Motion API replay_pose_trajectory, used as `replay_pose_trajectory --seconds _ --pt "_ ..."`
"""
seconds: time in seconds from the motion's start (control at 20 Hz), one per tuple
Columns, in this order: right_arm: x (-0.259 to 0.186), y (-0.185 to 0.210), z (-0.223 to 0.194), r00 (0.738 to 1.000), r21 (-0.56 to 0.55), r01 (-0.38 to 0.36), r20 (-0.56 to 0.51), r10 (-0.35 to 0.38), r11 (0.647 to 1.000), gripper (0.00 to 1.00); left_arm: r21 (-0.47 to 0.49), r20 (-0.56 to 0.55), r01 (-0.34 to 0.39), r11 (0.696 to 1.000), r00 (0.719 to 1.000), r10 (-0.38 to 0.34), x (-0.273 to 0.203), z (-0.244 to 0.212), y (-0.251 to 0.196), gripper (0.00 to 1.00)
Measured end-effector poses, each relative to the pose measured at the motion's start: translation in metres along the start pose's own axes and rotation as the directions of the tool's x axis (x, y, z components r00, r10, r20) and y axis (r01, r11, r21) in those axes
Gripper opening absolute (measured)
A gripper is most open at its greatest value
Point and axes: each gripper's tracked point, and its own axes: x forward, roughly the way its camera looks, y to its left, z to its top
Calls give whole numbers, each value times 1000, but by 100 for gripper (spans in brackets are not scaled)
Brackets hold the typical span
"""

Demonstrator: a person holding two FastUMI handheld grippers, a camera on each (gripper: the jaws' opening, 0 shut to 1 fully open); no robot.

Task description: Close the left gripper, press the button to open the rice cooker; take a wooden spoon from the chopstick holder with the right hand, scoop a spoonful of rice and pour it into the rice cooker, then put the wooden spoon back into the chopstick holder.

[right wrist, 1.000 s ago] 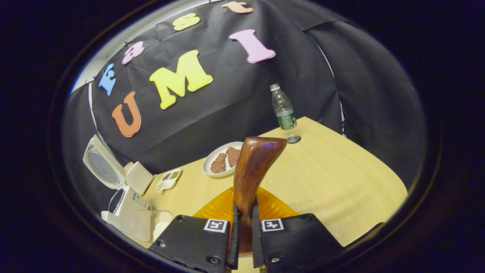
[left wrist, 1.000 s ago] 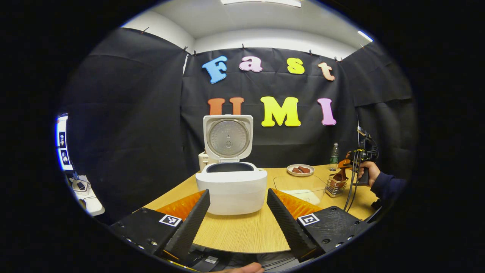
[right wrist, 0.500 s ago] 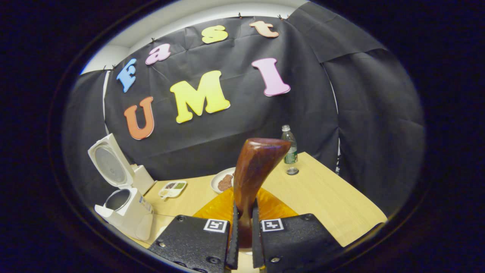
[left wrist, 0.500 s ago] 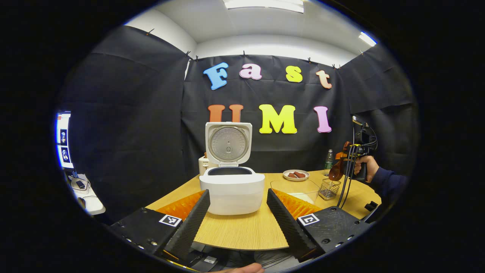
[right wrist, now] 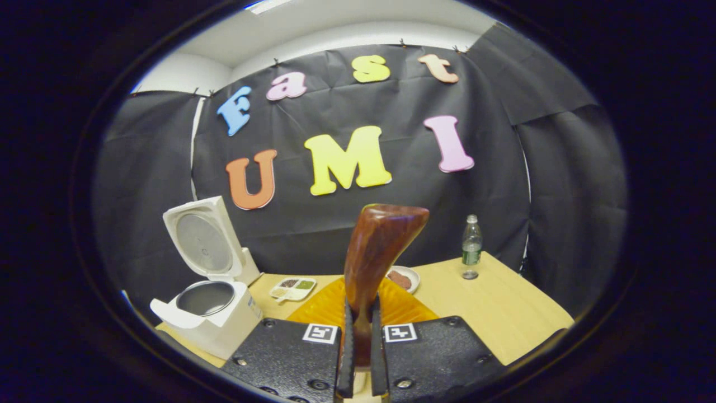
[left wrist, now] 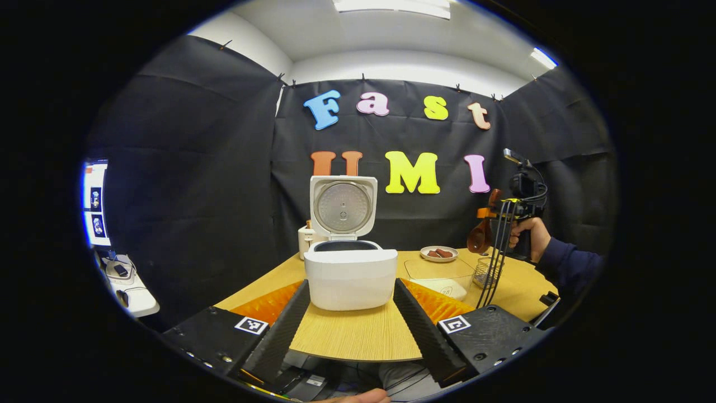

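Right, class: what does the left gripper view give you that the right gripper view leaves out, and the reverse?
Left gripper view adds: the wire chopstick holder, a clear box and a person's hand.
Right gripper view adds: a divided snack tray, a bottle, and the right gripper with its fingers pressed on the spoon's handle.
Shared: the open rice cooker, the wooden spoon, the plate.

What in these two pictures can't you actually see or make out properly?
- Inside of the rice cooker: left gripper view looks from the side, so its front wall hides the pot.
- Spoon bowl: right gripper view, below the right gripper, cut off by the edge.
- Chopstick holder: left gripper view, small, partly behind cables.
- Food on the plate: too small to name.
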Motion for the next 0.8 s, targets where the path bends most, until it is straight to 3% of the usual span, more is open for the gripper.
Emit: replay_pose_trajectory --seconds 0.3,0.8 --pt "18 54 -48 998 -17 16 -58 -17 1000 17 4 -19 -11 1000 1000 11 0 -9 9 95" --pt "40 93 -141 991 -113 24 -125 -39 993 17 -1 -43 -12 1000 999 12 3 -22 13 95"
